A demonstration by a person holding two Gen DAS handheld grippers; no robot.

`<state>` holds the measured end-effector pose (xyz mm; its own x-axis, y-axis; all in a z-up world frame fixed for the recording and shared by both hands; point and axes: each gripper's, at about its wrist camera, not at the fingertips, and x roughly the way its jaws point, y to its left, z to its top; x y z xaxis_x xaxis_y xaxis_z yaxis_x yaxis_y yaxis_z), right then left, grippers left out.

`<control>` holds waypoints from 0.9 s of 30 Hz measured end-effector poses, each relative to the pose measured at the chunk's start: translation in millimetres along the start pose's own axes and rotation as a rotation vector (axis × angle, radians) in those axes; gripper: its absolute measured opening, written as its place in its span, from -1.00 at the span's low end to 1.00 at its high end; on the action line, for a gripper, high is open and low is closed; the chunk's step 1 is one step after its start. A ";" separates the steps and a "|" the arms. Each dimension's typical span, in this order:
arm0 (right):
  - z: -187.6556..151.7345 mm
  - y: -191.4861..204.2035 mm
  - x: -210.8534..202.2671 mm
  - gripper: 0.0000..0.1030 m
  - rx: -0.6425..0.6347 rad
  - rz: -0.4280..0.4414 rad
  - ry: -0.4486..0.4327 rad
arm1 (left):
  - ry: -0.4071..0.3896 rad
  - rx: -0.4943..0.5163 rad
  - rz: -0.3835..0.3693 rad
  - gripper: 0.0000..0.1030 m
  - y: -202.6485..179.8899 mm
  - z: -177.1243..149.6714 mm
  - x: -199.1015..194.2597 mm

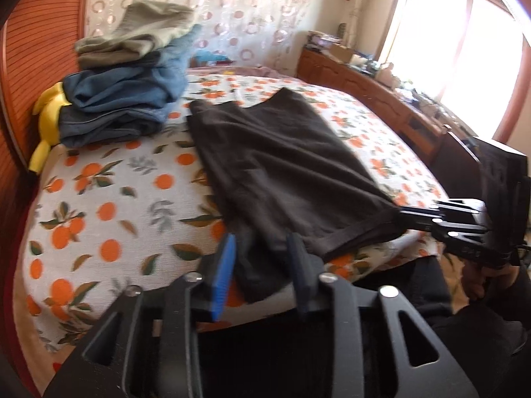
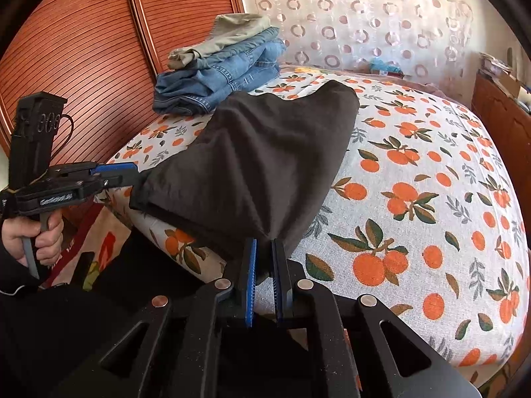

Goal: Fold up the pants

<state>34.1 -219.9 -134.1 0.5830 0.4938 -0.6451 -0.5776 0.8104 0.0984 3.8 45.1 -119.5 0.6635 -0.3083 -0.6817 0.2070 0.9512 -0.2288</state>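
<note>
A bed (image 2: 431, 172) under an orange-print cover fills the room, with slatted wooden doors (image 2: 83, 53) at one side, a ring-patterned curtain (image 2: 348, 16) behind and a bright window (image 1: 464, 49) above a cluttered wooden cabinet (image 1: 381, 89). Across the cover lie the dark brown pants (image 1: 272, 159), spread from the far middle of the bed down to the near edge, where both my claws meet them. A stack of folded jeans and olive trousers (image 2: 225, 63) sits at the far corner, just beside the pants' upper end, with something yellow (image 1: 49, 112) tucked against it. My right gripper (image 2: 264, 265) is clenched on the near corner of the pants, the cloth gathered into a peak between its blue pads. My left gripper (image 1: 262, 262) stands partly open, its fingers (image 1: 225, 265) on either side of the other near corner; the cloth lies between them, but I cannot tell that they press on it. My left hand (image 2: 36, 235) grips its handle off the bed's edge. To the right of the pants the cover lies bare right to the bed's rounded edge; the left side is tighter, hemmed in by the stack and the doors.
</note>
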 end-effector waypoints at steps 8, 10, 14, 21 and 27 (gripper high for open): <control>-2.1 -0.4 -0.6 -0.85 0.004 -0.010 -0.005 | 0.045 0.015 -0.023 -0.24 -13.1 -6.1 14.6; -2.8 0.2 0.3 -0.85 0.005 -0.010 -0.005 | 0.071 0.007 -0.024 -0.24 -12.4 -7.6 21.8; -3.2 -1.1 0.7 -0.85 0.010 -0.006 -0.007 | 0.063 -0.009 -0.044 -0.78 -10.9 -9.3 25.1; -1.7 -3.0 -2.7 -0.85 0.011 0.045 -0.004 | 0.001 -0.021 -0.067 -0.88 -9.3 -4.6 -8.4; -2.6 2.9 -5.6 -0.85 -0.009 0.060 -0.008 | 0.081 -0.017 0.027 -0.87 -0.5 -17.7 6.6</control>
<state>27.7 -221.2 -132.2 0.5515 0.5441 -0.6323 -0.6169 0.7762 0.1299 -4.7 42.3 -136.2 0.6079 -0.2829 -0.7419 0.1770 0.9592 -0.2206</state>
